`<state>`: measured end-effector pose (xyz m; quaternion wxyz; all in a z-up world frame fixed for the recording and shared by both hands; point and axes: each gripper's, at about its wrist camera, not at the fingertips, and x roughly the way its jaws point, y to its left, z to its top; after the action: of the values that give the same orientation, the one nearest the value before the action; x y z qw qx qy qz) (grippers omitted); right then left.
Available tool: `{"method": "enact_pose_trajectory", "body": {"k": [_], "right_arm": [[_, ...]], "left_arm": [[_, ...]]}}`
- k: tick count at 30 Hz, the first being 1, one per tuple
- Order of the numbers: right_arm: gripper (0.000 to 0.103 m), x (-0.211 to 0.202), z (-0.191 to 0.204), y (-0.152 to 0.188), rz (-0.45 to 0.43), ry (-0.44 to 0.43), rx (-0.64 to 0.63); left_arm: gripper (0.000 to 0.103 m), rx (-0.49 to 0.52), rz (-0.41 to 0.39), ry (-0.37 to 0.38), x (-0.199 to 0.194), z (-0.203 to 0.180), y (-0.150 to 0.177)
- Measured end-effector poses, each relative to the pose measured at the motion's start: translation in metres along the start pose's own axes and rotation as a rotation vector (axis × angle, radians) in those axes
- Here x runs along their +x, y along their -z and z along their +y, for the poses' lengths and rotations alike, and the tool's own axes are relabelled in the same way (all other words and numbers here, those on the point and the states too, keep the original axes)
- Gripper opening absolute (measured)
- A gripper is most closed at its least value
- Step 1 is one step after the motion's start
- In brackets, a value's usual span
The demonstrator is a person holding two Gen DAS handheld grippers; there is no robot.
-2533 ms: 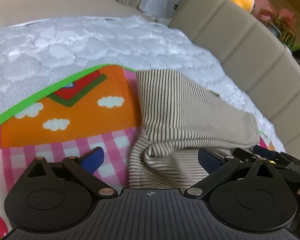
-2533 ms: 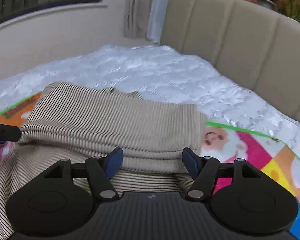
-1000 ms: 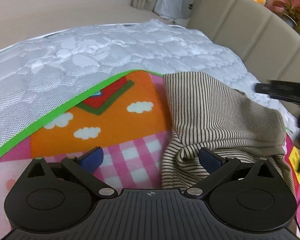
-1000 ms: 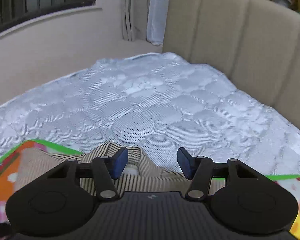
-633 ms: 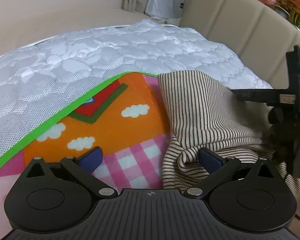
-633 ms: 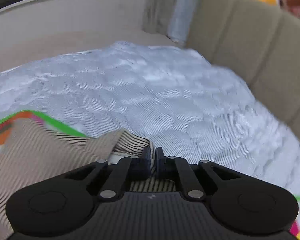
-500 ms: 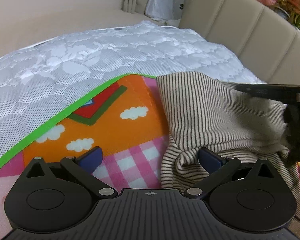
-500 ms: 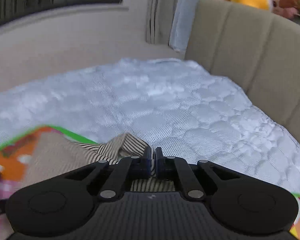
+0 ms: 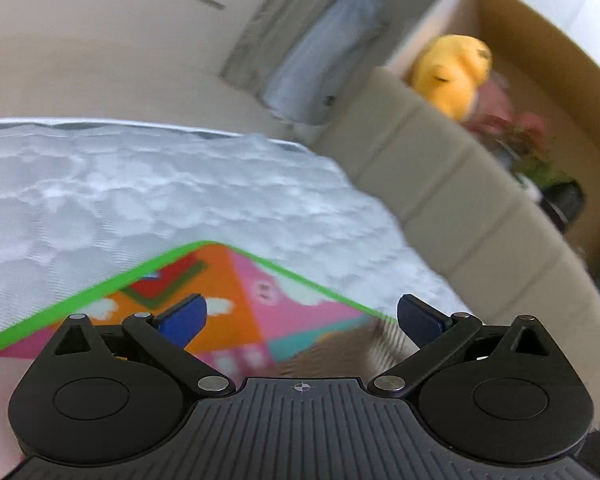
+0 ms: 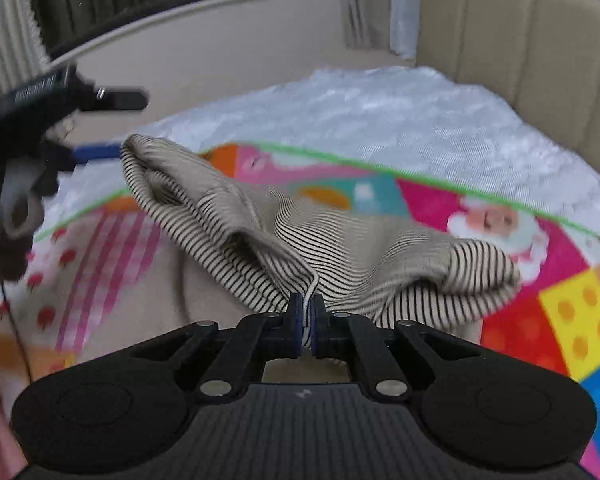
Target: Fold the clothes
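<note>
Garment edge pinched between right fingers — left's apparently empty.

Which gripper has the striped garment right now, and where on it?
The right gripper is shut on the striped garment at a bunched fold of its edge. The left gripper is open, holding nothing.

Garment: beige, thin black stripes. Mat: multicoloured cartoon blocks, green border. Mattress: white quilted. Plush, upper right: yellow.
</note>
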<state>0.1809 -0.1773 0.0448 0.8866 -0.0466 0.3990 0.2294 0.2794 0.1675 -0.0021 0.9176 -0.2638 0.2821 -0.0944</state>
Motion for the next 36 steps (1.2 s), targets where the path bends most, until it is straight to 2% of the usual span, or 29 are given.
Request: {"method": "enact_pose_trajectory", "body": {"k": [2, 4, 5, 6, 8, 11, 13, 15, 17, 21, 23, 25, 26, 27, 29, 30, 32, 33, 36], "right_arm": [[0.004, -0.01, -0.001, 0.006, 0.0, -0.02, 0.0], [0.01, -0.027, -0.014, 0.0, -0.043, -0.014, 0.023], [0.022, -0.036, -0.02, -0.003, -0.064, -0.011, 0.035], [0.041, -0.045, -0.03, -0.008, -0.093, 0.008, 0.062], [0.06, -0.059, -0.058, -0.017, -0.143, 0.049, 0.141], [0.064, -0.054, -0.097, -0.018, -0.13, 0.051, 0.286], [0.064, -0.034, -0.113, -0.008, -0.073, 0.032, 0.367], [0.064, -0.02, -0.11, 0.005, -0.055, 0.016, 0.38], [0.064, -0.006, -0.108, 0.017, -0.037, 0.001, 0.393], [0.064, 0.009, -0.103, 0.032, -0.062, -0.053, 0.402], [0.064, 0.02, -0.105, 0.031, -0.038, -0.085, 0.416], [0.056, 0.031, -0.106, 0.033, 0.003, -0.095, 0.425], [0.04, 0.034, -0.105, 0.035, 0.002, -0.092, 0.417], [0.029, 0.036, -0.104, 0.037, 0.001, -0.089, 0.408], [0.023, 0.028, -0.098, 0.035, -0.038, -0.101, 0.376], [0.021, 0.019, -0.095, 0.032, -0.063, -0.104, 0.355], [0.019, -0.002, -0.088, 0.026, -0.094, -0.12, 0.312], [0.019, -0.013, -0.084, 0.023, -0.109, -0.128, 0.291], [0.019, -0.044, -0.076, 0.025, -0.119, -0.155, 0.262]], "left_arm": [[0.103, 0.049, 0.03, 0.012, -0.002, -0.009, 0.008], [0.103, 0.105, 0.077, -0.01, -0.003, -0.016, 0.019], [0.103, 0.123, 0.116, -0.038, -0.001, -0.019, 0.023], [0.103, 0.134, 0.16, -0.064, 0.002, -0.021, 0.027], [0.103, 0.144, 0.23, -0.072, 0.006, -0.024, 0.031], [0.103, 0.163, 0.345, -0.045, 0.013, -0.031, 0.033], [0.103, 0.204, 0.466, -0.051, 0.024, -0.035, 0.04], [0.103, 0.297, 0.569, -0.109, 0.035, -0.038, 0.049], [0.103, 0.339, 0.545, -0.122, 0.029, -0.039, 0.046], [0.103, 0.045, 0.41, 0.076, 0.005, -0.023, 0.011], [0.103, -0.004, 0.39, 0.094, 0.012, -0.025, 0.001], [0.103, -0.018, 0.402, 0.077, 0.027, -0.032, -0.001], [0.103, -0.011, 0.439, 0.039, 0.038, -0.034, 0.007], [0.103, -0.012, 0.478, 0.006, 0.047, -0.034, 0.016], [0.087, -0.035, 0.528, -0.017, 0.061, -0.032, 0.035], [0.06, -0.052, 0.535, -0.013, 0.062, -0.031, 0.041], [0.052, -0.069, 0.526, 0.007, 0.059, -0.03, 0.046], [0.044, -0.057, 0.512, 0.024, 0.055, -0.033, 0.045], [0.04, -0.028, 0.475, 0.061, 0.025, -0.047, 0.037]]}}
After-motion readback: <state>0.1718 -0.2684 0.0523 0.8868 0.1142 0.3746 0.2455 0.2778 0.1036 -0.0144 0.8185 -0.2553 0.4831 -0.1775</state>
